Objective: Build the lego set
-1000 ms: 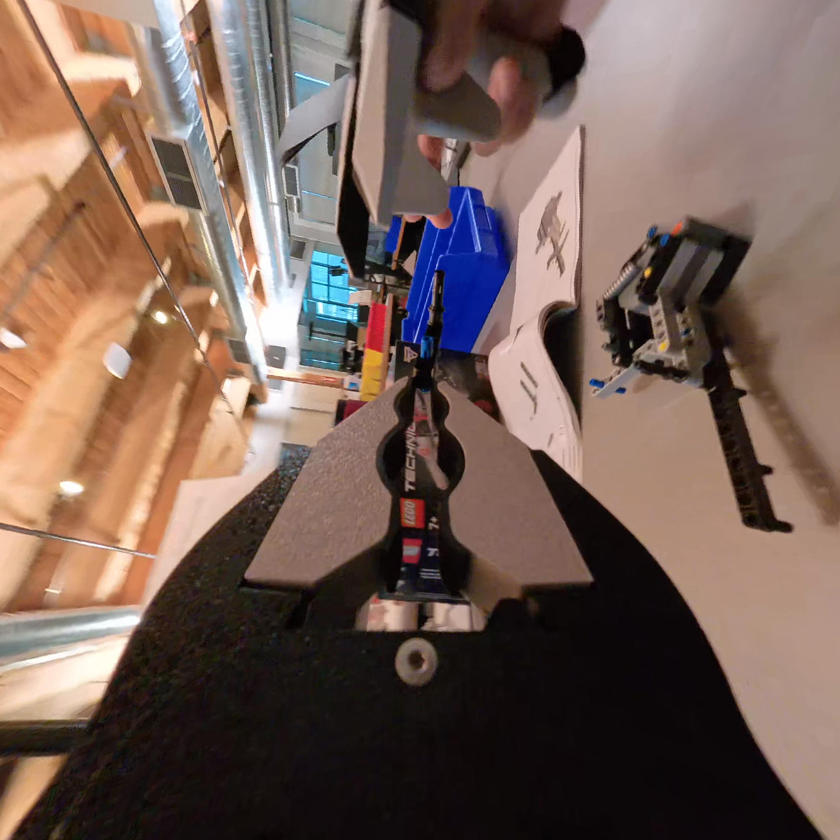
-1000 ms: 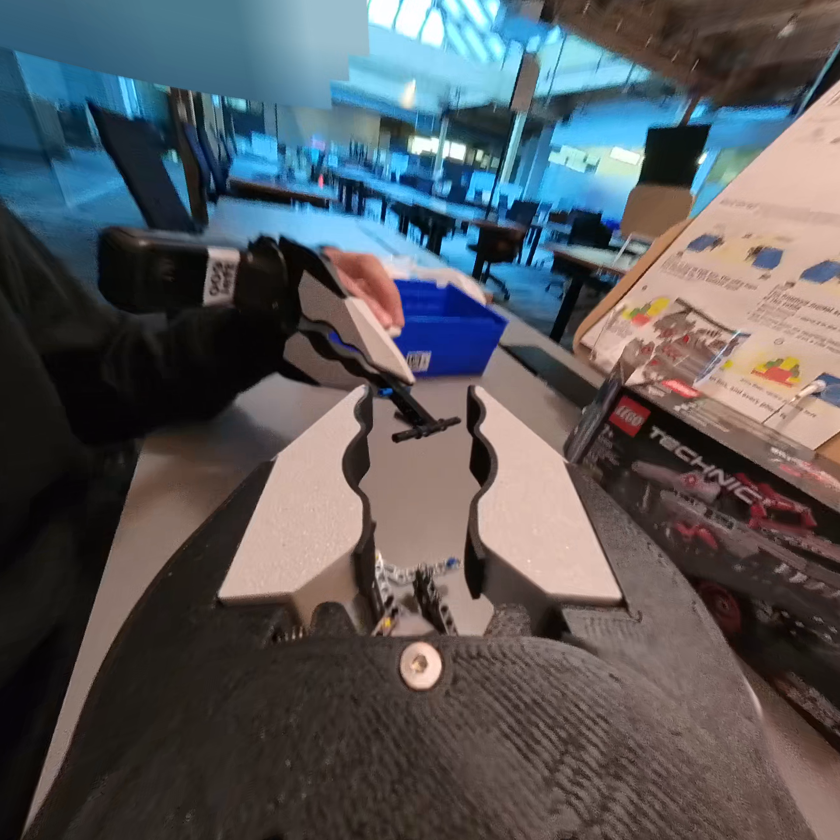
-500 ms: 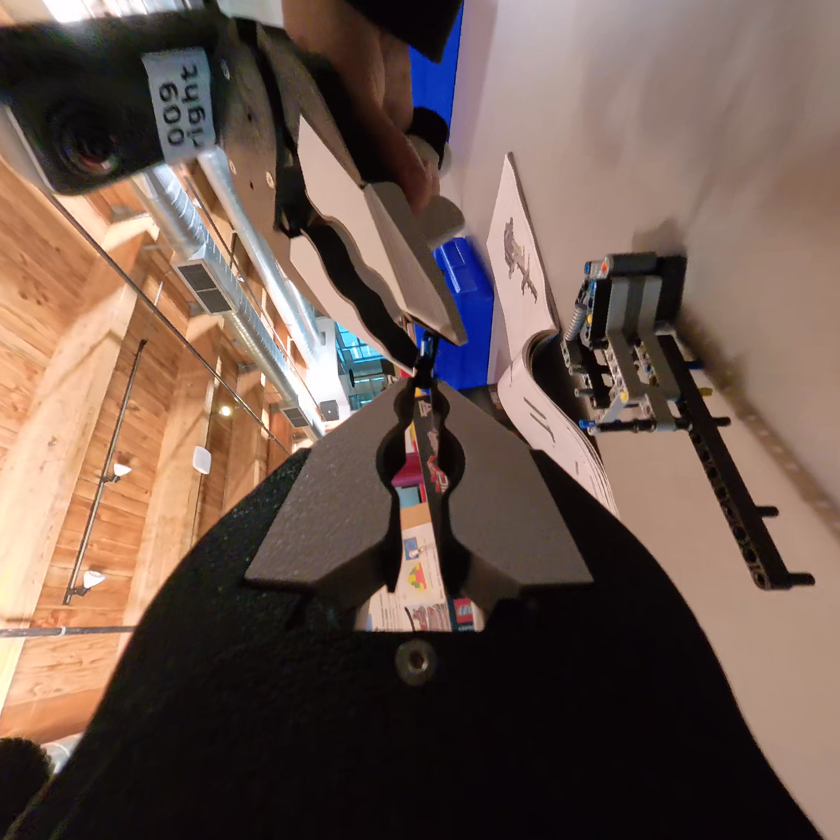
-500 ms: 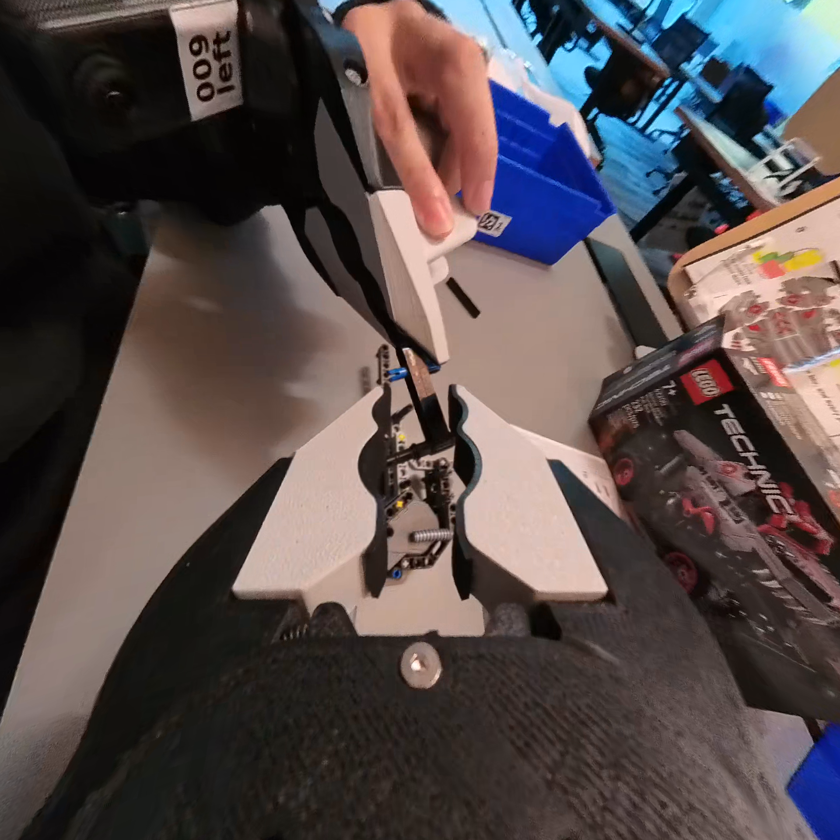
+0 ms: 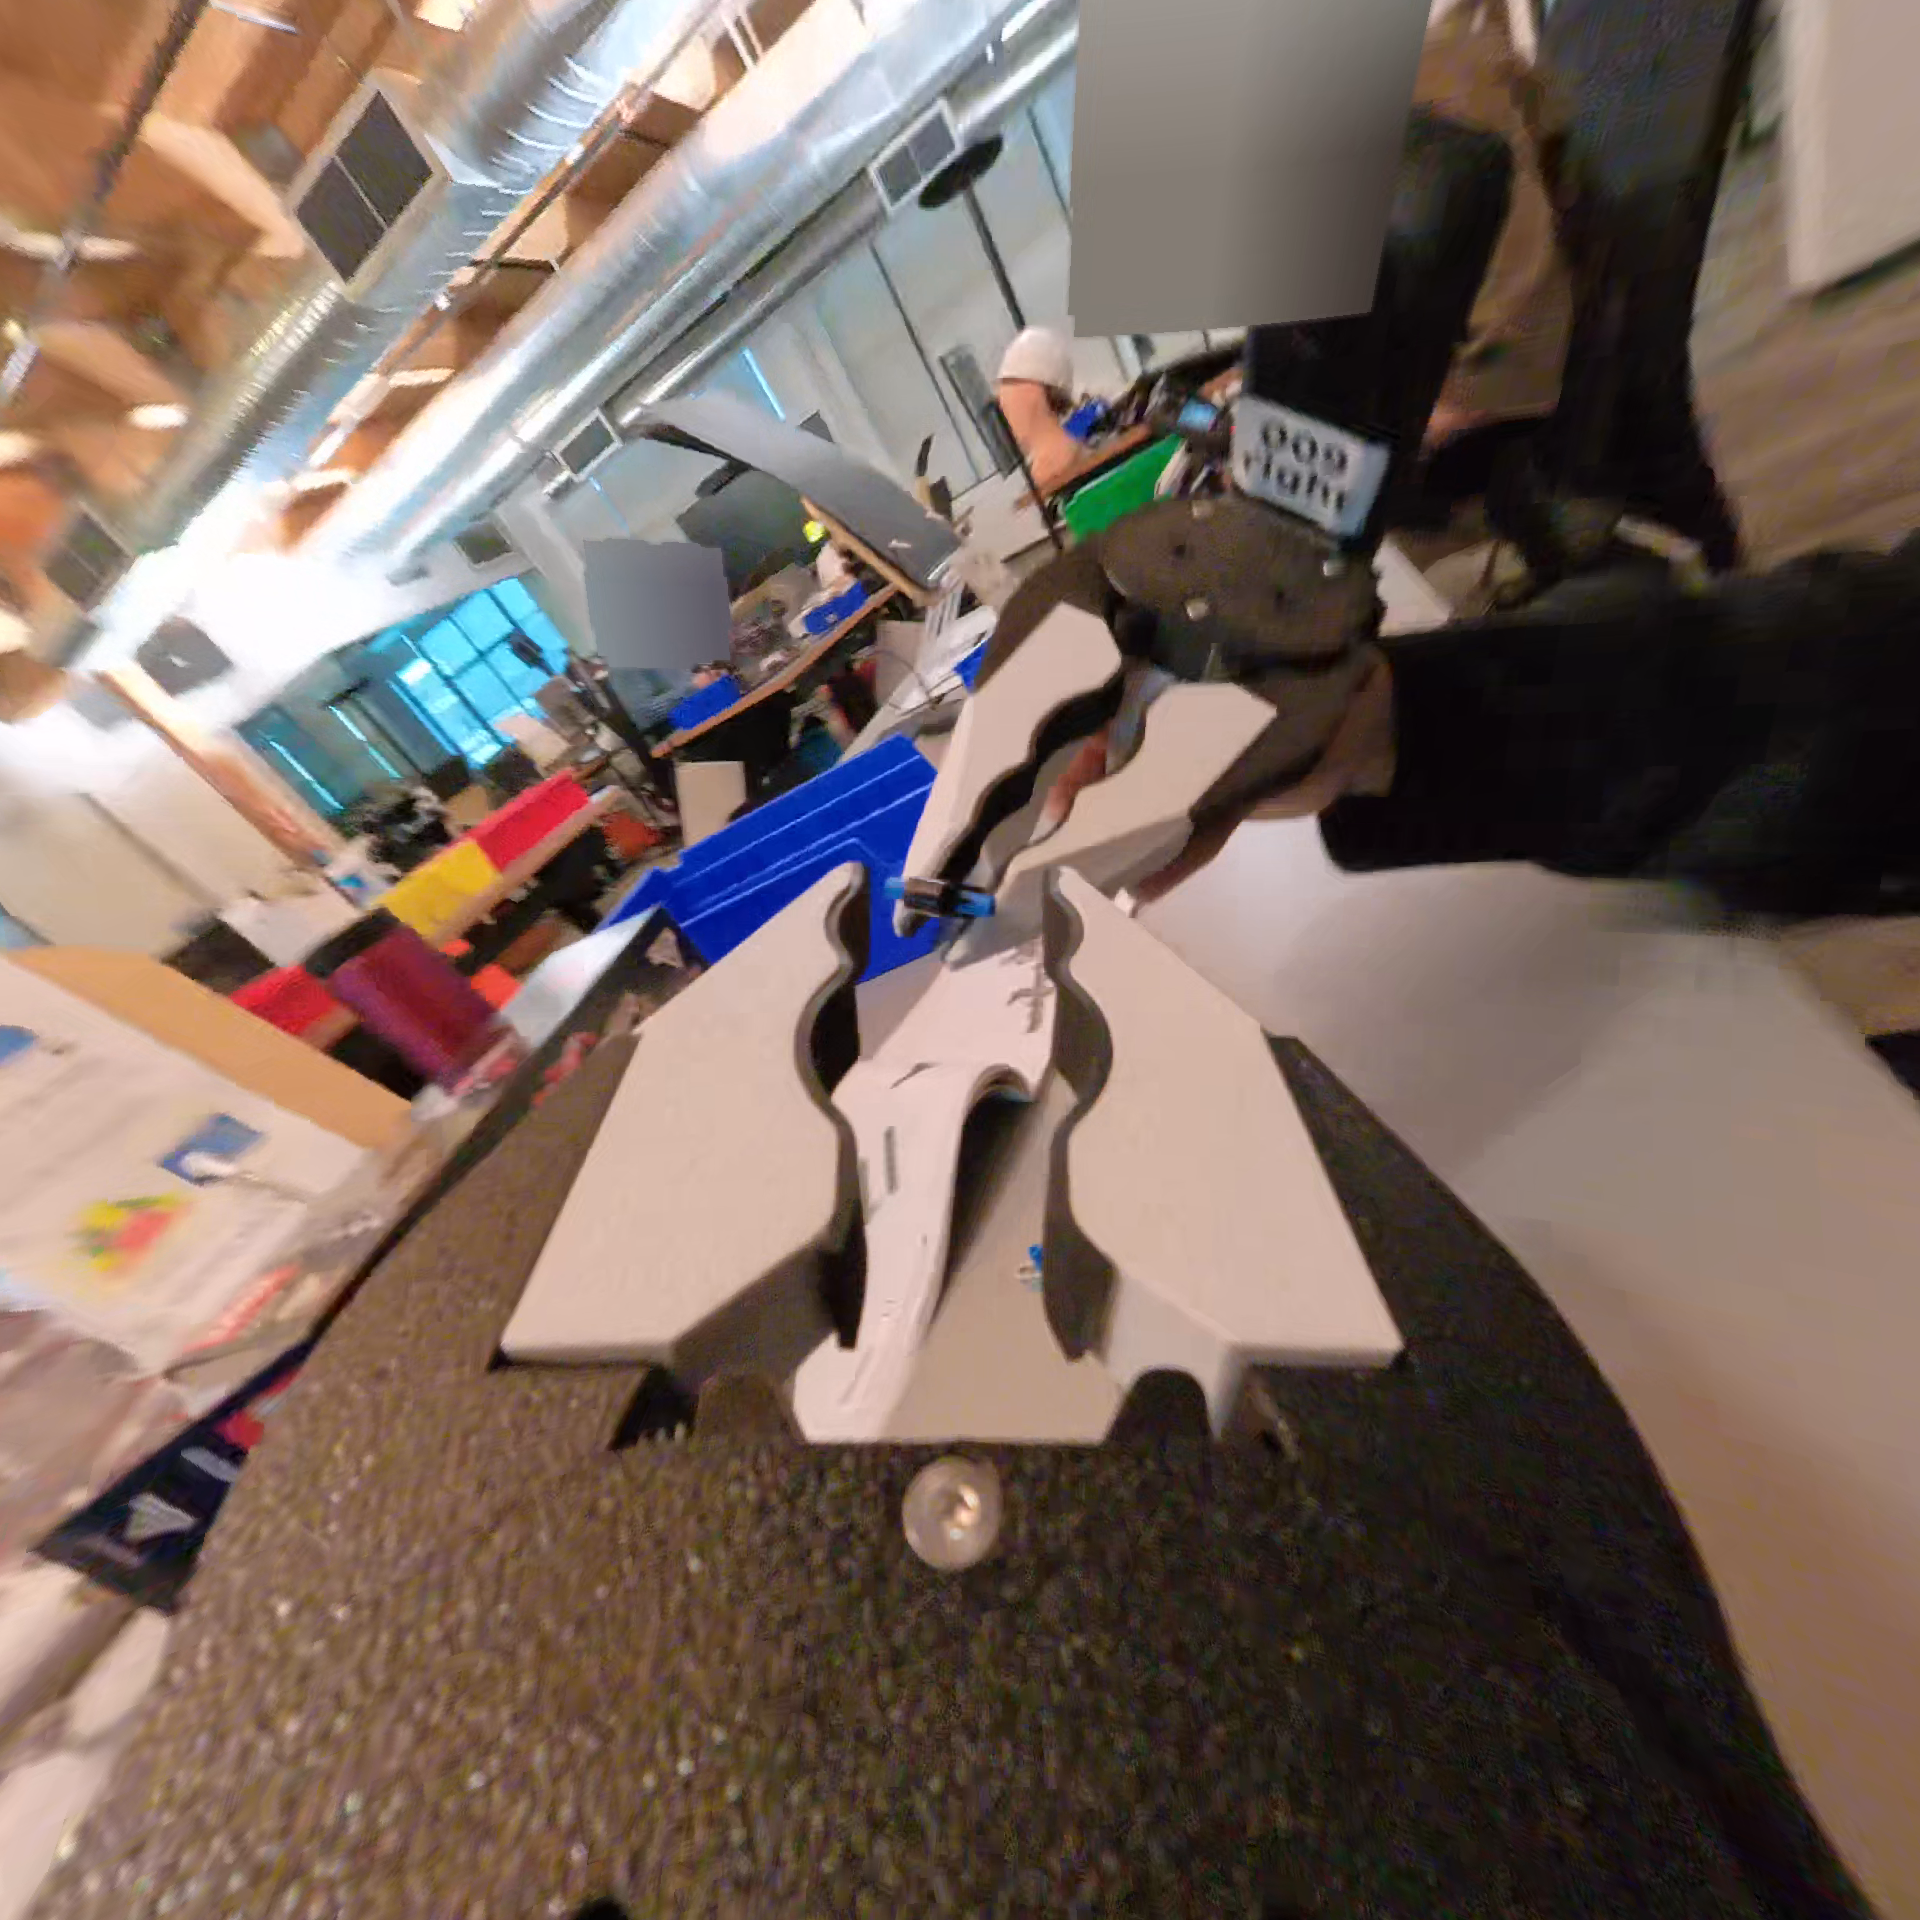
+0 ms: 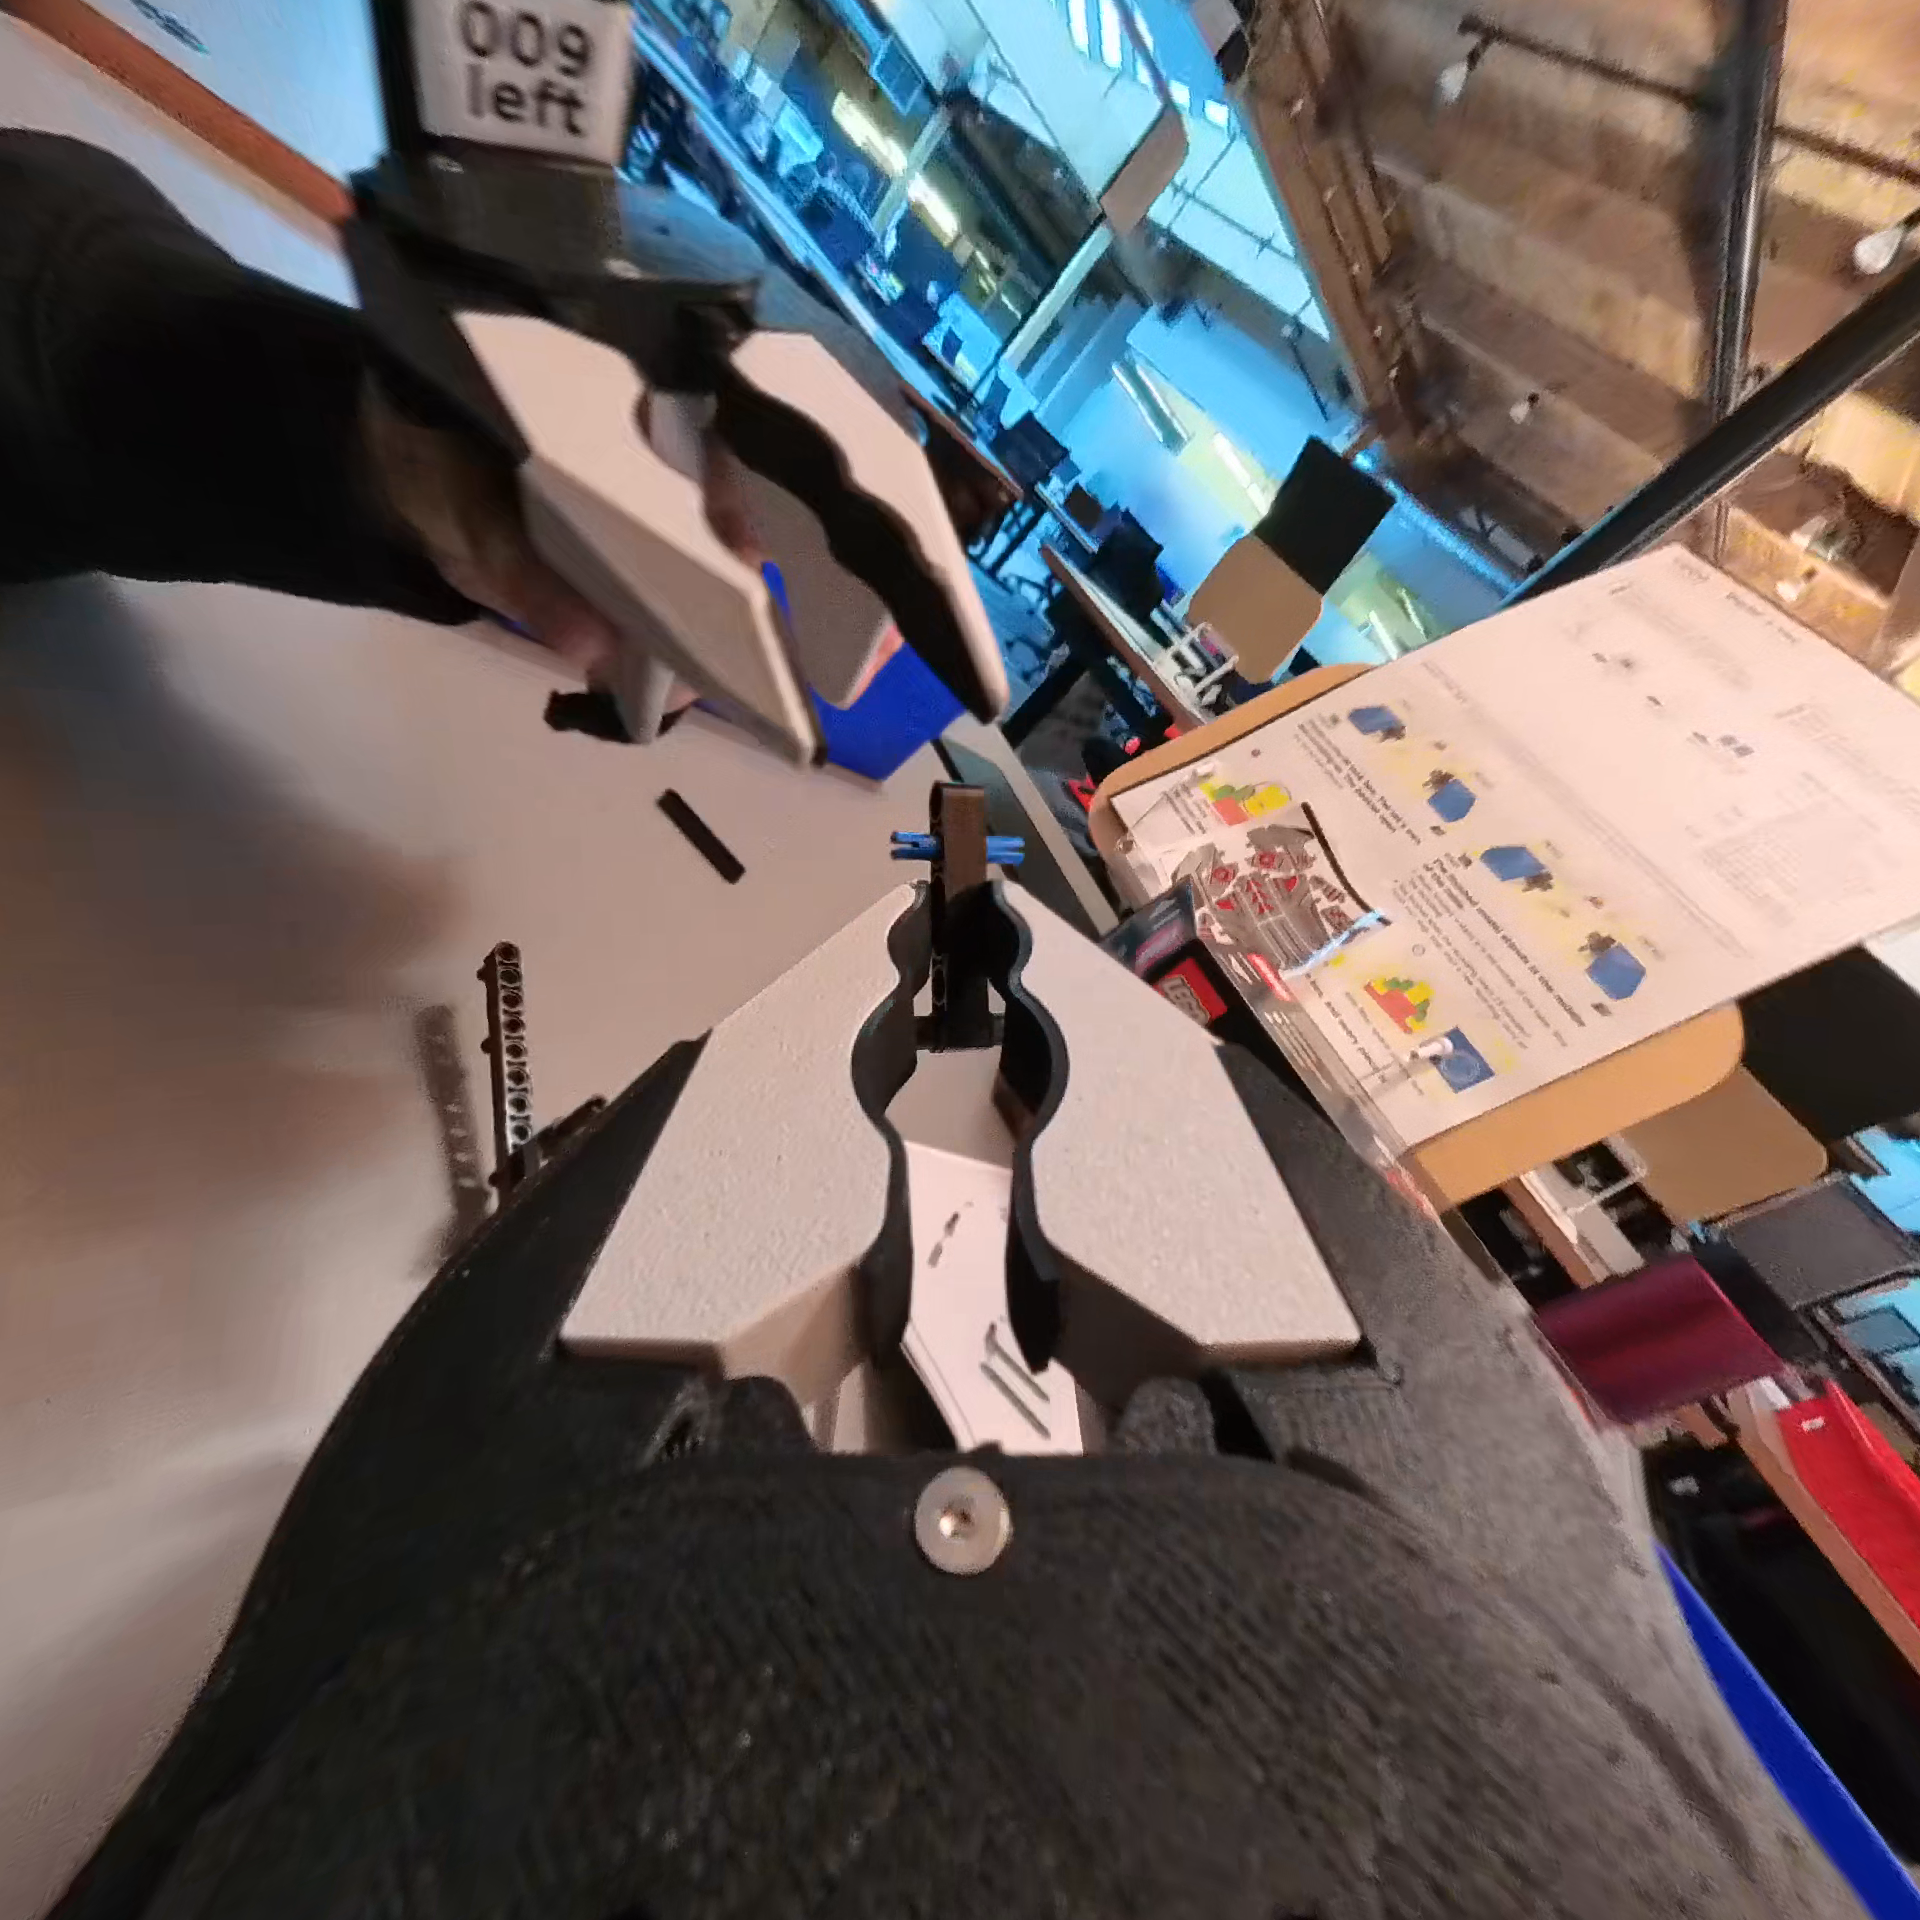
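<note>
Pinching a black beam (image 6: pixel 958 914) with a blue pin (image 6: pixel 956 847), the right claw (image 6: pixel 961 899) is holding it up; the left claw (image 5: pixel 951 914) is gaping apart, holding nothing.

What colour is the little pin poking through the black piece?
Blue pin, through the black beam; clearest in the right wrist view.

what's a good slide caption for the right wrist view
Right hand-held gripper shut on a black beam with a blue pin, left hand-held gripper open just beyond it.
</note>
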### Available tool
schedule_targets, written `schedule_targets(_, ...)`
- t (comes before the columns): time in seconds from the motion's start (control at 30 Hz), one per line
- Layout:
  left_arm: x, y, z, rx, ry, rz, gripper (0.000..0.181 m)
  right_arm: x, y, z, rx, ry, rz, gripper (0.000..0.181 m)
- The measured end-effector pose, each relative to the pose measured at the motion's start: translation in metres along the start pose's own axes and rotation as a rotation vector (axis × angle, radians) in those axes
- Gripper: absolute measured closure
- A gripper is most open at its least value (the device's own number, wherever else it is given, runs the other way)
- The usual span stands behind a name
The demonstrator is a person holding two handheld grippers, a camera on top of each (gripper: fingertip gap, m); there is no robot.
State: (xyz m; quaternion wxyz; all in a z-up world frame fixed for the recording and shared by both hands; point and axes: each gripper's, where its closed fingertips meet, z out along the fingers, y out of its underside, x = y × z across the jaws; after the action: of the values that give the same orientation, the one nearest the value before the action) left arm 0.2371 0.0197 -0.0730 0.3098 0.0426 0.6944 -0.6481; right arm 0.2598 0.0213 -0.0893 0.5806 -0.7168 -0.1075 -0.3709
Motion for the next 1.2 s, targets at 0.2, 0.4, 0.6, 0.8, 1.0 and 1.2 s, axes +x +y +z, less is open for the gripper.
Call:
schedule_targets(0.2,0.012,0.017,-0.007,-0.091,0.129,-0.047,0.149,-0.021,0.009,0.006,-0.056,-0.105,-0.052,0.174)
schedule_targets(0.4,0.017,0.03,-0.004,-0.191,0.123,0.075,0.153,-0.021,0.007,0.003,-0.094,-0.102,-0.14,0.174)
schedule_targets(0.6,0.017,0.038,0.001,-0.248,0.096,0.106,0.152,-0.021,0.012,0.004,-0.179,-0.082,-0.233,0.174)
schedule_targets(0.8,0.015,0.043,0.002,-0.285,0.073,0.146,0.166,-0.026,0.015,0.004,-0.214,-0.111,-0.262,0.174)
schedule_targets(1.0,0.014,0.048,0.003,-0.32,0.079,0.133,0.167,-0.025,0.019,0.005,-0.249,-0.096,-0.32,0.174)
schedule_targets(1.2,0.015,0.055,0.003,-0.365,0.106,0.09,0.169,-0.027,0.025,0.006,-0.291,-0.1,-0.362,0.175)
